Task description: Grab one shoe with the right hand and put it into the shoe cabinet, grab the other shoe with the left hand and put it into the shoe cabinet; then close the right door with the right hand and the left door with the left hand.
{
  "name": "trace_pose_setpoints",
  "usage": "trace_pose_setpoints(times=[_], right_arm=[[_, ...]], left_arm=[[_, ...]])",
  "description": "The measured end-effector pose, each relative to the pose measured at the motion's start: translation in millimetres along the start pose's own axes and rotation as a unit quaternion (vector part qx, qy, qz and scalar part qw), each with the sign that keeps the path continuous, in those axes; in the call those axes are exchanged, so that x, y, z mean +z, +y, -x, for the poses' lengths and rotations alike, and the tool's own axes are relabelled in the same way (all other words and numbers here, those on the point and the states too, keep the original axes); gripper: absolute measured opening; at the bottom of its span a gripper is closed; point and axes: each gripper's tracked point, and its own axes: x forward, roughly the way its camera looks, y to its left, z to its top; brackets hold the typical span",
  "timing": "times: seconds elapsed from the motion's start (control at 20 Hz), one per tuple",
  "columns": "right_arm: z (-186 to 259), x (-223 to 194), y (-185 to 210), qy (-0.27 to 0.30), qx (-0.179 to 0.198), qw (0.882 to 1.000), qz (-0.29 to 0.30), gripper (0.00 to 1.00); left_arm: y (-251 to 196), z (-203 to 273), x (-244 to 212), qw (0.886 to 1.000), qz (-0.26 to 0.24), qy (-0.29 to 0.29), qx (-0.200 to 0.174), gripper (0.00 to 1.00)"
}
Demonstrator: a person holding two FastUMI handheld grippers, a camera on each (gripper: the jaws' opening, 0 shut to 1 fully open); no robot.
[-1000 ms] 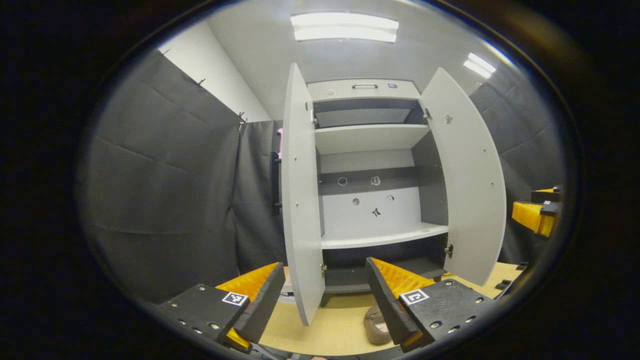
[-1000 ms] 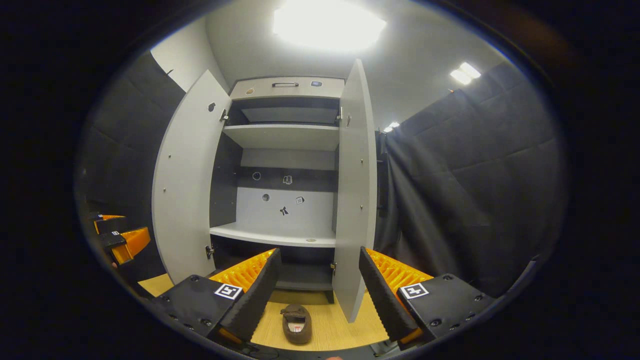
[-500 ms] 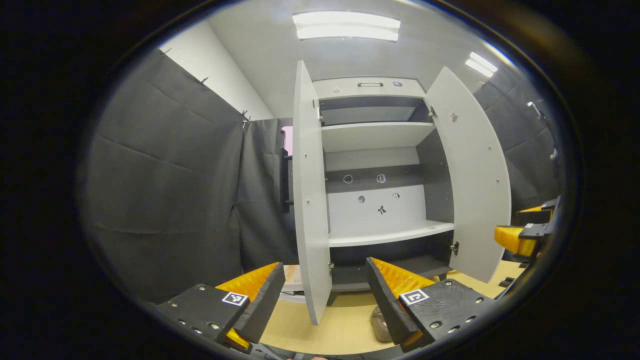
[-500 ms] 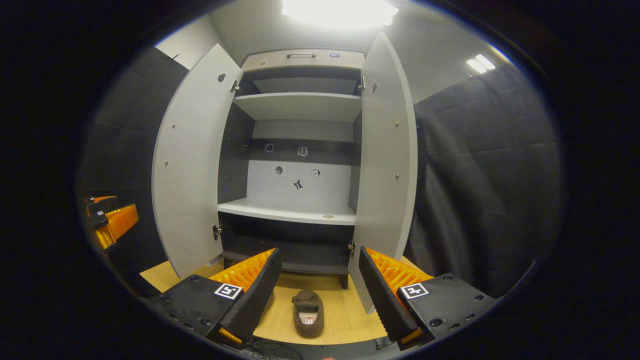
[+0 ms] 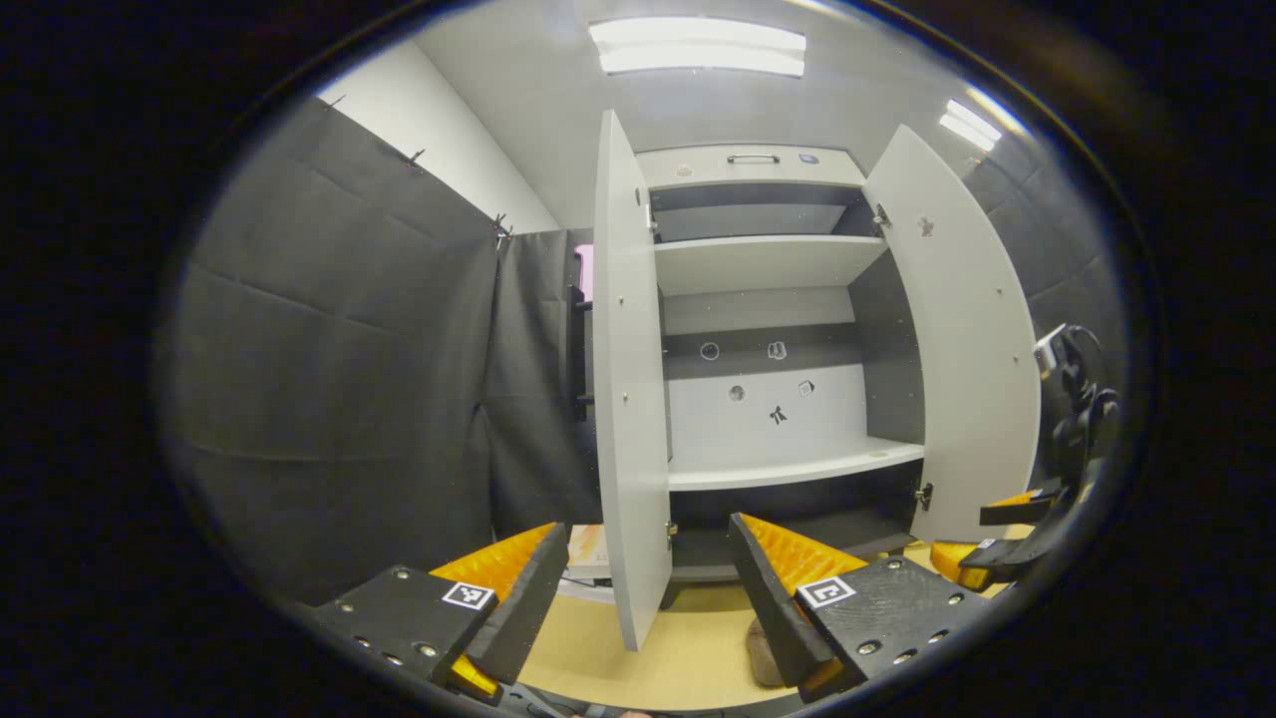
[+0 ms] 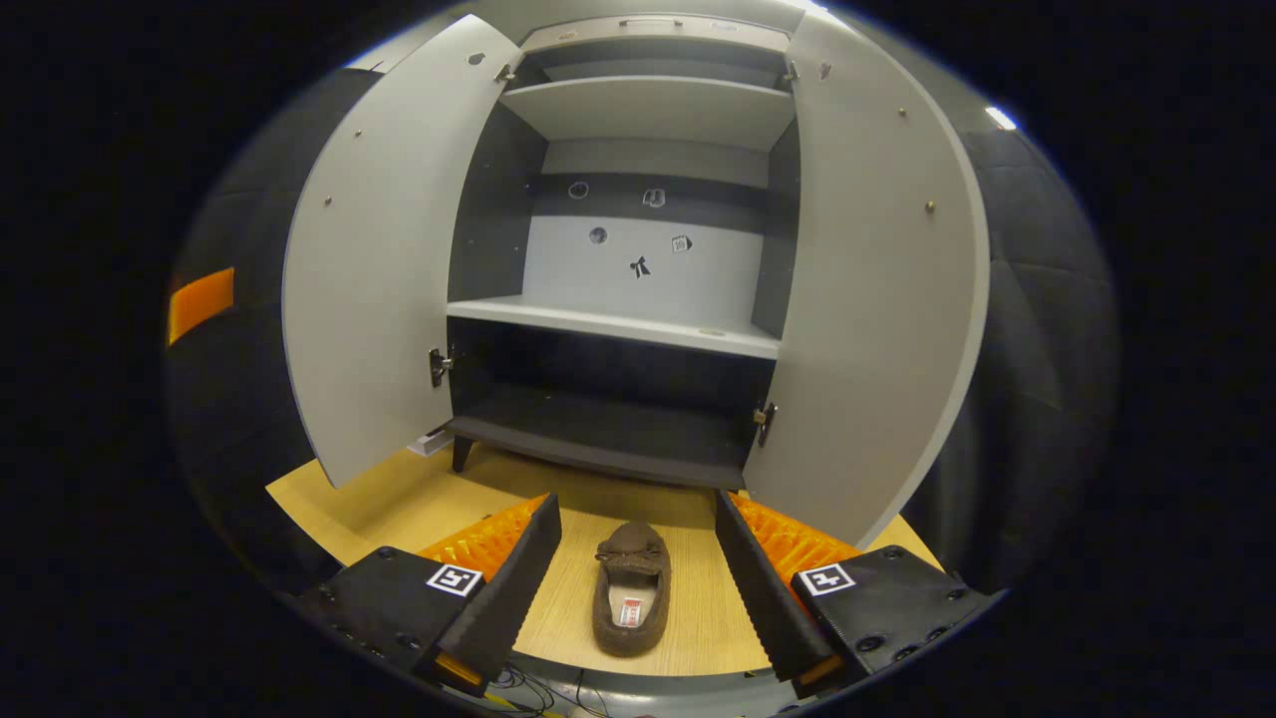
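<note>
A brown slipper (image 6: 631, 590) lies on the tan wooden floor (image 6: 399, 499) in front of the shoe cabinet (image 6: 610, 324), toe toward it. In the right gripper view my right gripper (image 6: 638, 511) hovers open above the slipper, one finger on each side and apart from it. The cabinet's left door (image 6: 369, 269) and right door (image 6: 877, 299) stand wide open, and its shelves are bare. My left gripper (image 5: 646, 531) is open and holds nothing, facing the left door's edge (image 5: 630, 399). A brown shoe (image 5: 763, 655) peeks out behind its right finger. The right gripper (image 5: 997, 543) sits low at the far right.
Black cloth walls close in on both sides of the cabinet. Its dark bottom shelf (image 6: 598, 439) sits just above the floor on short legs. An orange part of the other gripper (image 6: 199, 299) shows at the left edge. Cables (image 6: 538, 683) lie near the floor's front edge.
The right gripper has tipped downward and dropped toward the slipper, which now lies larger between its fingers. The left gripper shifted slightly left. Both stayed open.
</note>
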Motion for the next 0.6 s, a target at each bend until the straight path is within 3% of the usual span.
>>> trace_pose_setpoints(times=[0.25, 0.6], right_arm=[[-43.9, -62.9, 10.3, 0.094, 0.035, 0.995, -0.003, 0.99], [-79.9, -141.1, 26.7, 0.206, 0.074, 0.975, -0.030, 0.96]], left_arm=[[-3.0, -9.9, -5.7, 1.000, -0.009, 0.008, 0.019, 0.94], [-0.7, -17.2, -15.1, 0.998, -0.034, 0.026, 0.040, 0.94]])
